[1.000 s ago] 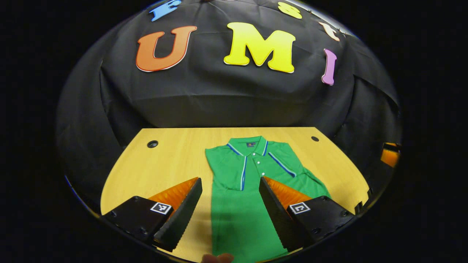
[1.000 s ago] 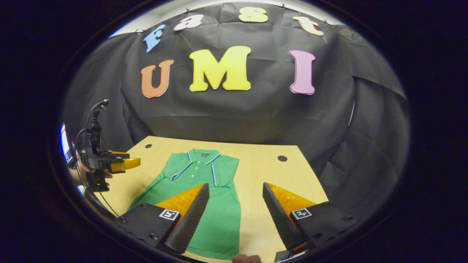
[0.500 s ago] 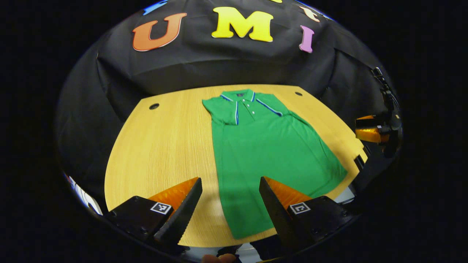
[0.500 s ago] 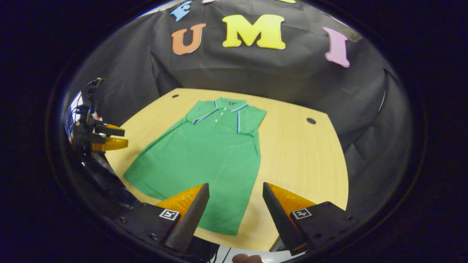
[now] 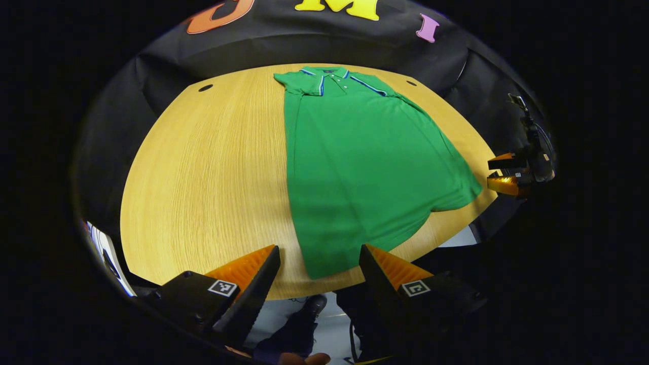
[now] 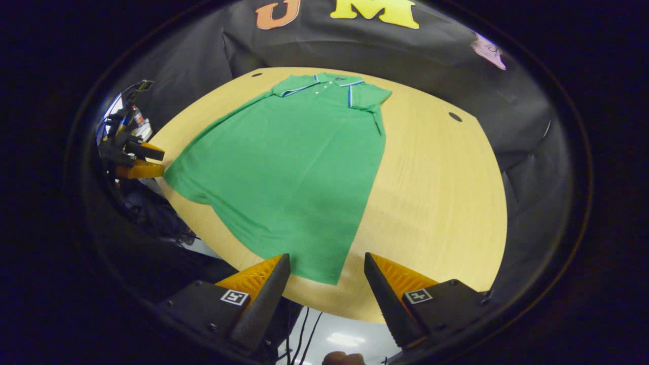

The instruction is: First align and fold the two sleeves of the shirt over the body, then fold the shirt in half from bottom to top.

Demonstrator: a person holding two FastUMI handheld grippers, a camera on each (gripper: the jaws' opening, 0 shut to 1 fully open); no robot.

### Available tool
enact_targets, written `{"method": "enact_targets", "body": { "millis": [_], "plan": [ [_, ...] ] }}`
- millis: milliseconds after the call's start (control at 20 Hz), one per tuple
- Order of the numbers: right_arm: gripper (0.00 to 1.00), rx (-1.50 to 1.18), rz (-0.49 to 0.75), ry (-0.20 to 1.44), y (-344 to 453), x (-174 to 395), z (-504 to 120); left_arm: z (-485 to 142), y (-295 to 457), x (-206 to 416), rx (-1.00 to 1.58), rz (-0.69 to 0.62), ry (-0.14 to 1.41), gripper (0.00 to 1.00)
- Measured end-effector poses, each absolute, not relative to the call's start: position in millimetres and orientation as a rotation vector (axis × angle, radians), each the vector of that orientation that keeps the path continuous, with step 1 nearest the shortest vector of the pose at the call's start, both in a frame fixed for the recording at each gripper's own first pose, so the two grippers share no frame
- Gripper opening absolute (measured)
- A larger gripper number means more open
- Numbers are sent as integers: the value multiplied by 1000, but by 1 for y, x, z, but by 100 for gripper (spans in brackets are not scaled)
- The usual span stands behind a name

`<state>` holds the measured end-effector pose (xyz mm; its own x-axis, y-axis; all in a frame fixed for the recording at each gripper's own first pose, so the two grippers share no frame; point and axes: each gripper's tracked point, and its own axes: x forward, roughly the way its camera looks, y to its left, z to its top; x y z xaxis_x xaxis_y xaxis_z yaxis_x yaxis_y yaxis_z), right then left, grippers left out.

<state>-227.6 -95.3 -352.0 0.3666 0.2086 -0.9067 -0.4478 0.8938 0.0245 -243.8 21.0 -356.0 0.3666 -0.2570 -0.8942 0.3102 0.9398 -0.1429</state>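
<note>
Both grippers released: left gripper [image 5: 319,256], right gripper [image 6: 327,263], above shirt [image 5: 355,167] hem at 6 o'clock; sleeves tucked, hard to make out on surface [image 5: 203,167].

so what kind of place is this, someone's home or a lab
Most likely a staged recording booth, not a home: black cloth hangs as the wall behind a bare wooden table, and one green shirt lies flat on it.

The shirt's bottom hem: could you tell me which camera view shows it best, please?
The right gripper view: the green polo shirt lies there with its bottom hem running unbroken from corner to corner, near the table edge. The left gripper view shows the hem too, farther to one side and wavier.
</note>
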Motion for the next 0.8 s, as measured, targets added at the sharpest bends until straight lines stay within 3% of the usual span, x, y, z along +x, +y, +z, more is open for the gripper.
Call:
{"method": "enact_targets", "body": {
  "millis": [250, 450, 700, 750, 800],
  "plan": [
    [95, -262, 434, 1147, -89, -218, -375, -368, 10, -242, 106, -400, 1140, 100],
    [92, -292, 444, 1162, -83, -220, -386, -382, 11, -243, 131, -366, 1172, 100],
    [93, -256, 442, 1175, -83, -221, -388, -385, 12, -248, 153, -355, 1169, 100],
    [99, -260, 448, 1170, -83, -221, -388, -385, 11, -248, 150, -350, 1174, 100],
    [96, -268, 455, 1172, -83, -221, -388, -386, 9, -248, 149, -351, 1172, 100]
  ]
}}
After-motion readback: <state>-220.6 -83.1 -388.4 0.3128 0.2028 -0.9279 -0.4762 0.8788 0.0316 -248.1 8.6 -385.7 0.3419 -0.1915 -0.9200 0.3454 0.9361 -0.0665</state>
